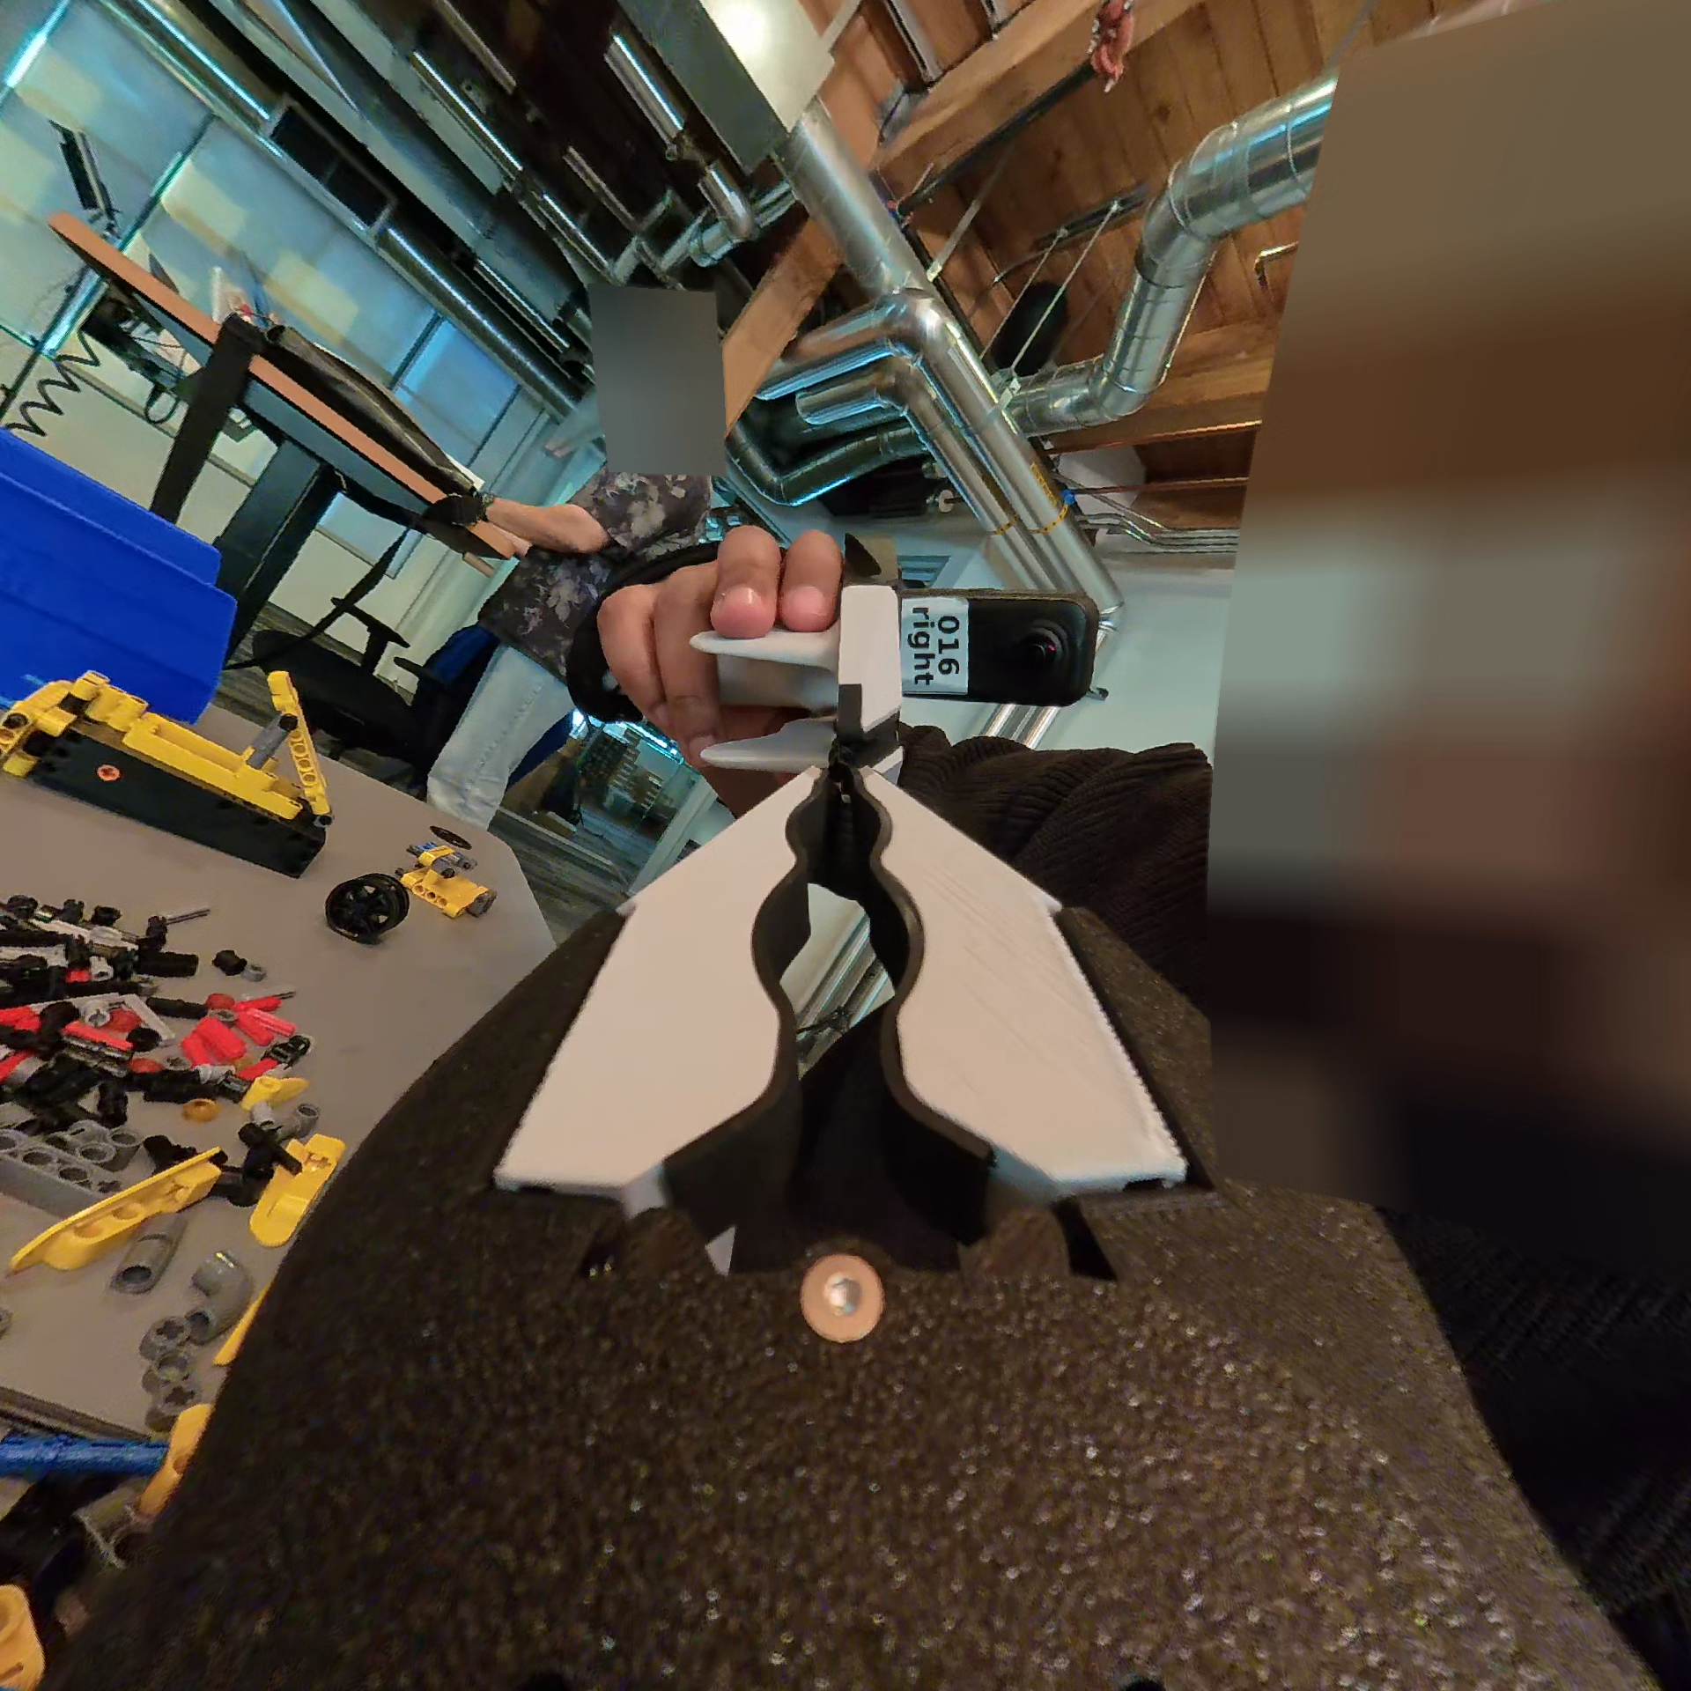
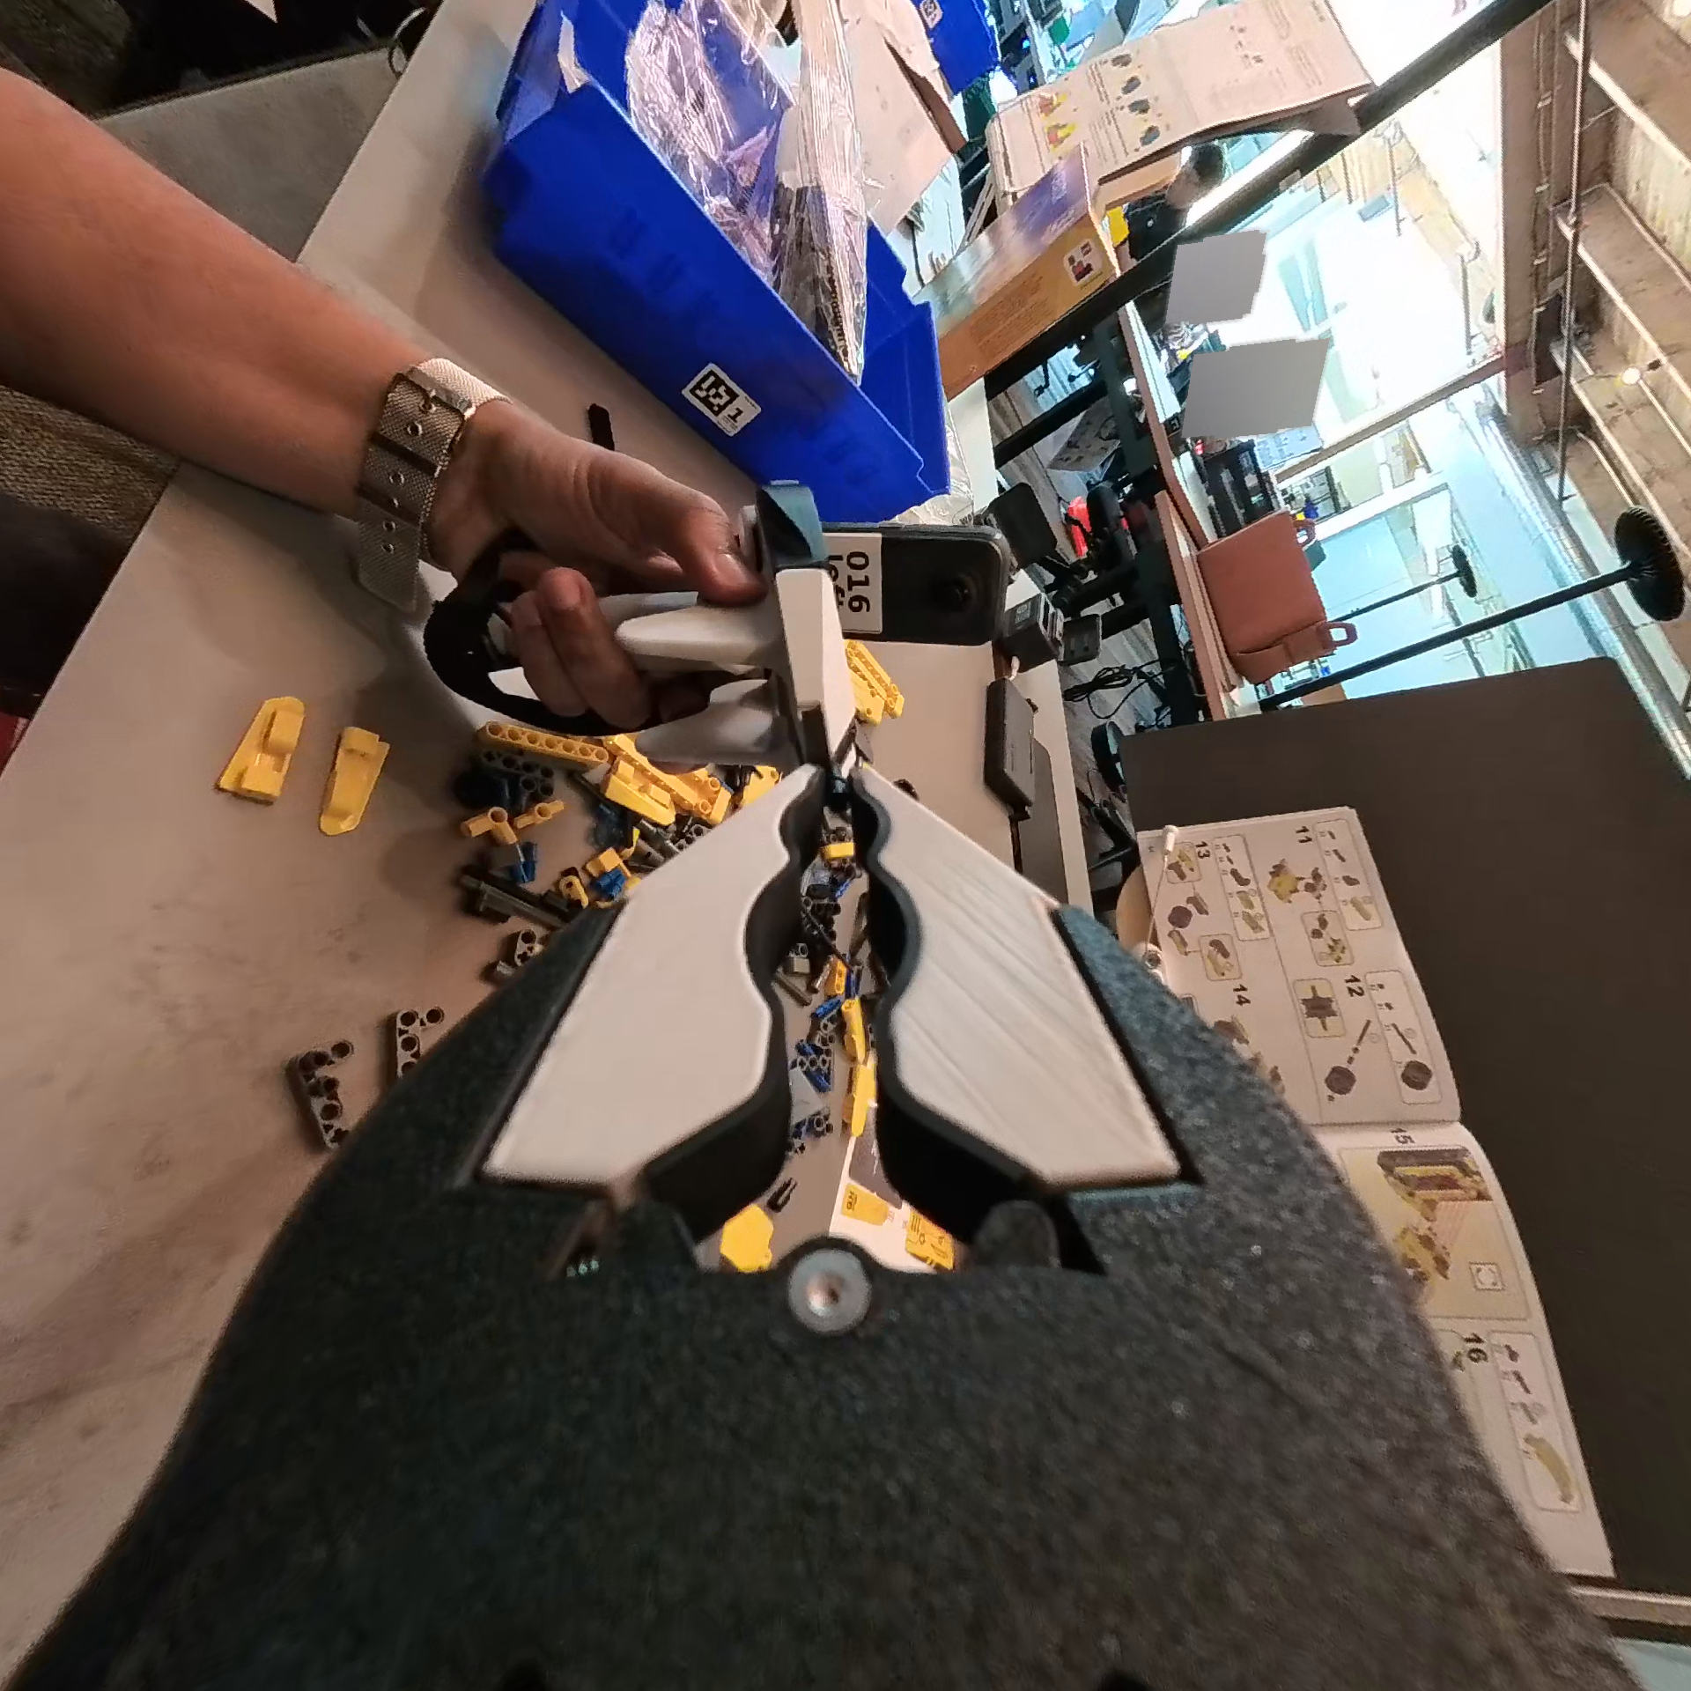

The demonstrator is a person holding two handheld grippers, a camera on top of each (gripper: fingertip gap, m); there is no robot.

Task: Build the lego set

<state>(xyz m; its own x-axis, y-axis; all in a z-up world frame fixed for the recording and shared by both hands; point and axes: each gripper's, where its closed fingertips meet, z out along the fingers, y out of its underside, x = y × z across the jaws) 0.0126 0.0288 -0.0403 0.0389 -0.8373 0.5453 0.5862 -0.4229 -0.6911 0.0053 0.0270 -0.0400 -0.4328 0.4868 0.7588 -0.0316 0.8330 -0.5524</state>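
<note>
My left gripper is raised above the table's edge with its jaws closed on a small black ribbed piece. My right gripper, held in a hand, meets it tip to tip from the far side. In the right wrist view my right gripper is closed on a small dark piece at its tips. The left gripper, held by a hand with a wristwatch, touches the same spot. Whether both hold one piece or two joined pieces is hidden.
On the grey table lie a yellow and black partly built model, a black wheel and a pile of loose pieces. A blue bin, an open instruction booklet and two yellow panels are nearby. A person stands behind. The grippers are tip to tip, or close to it.
</note>
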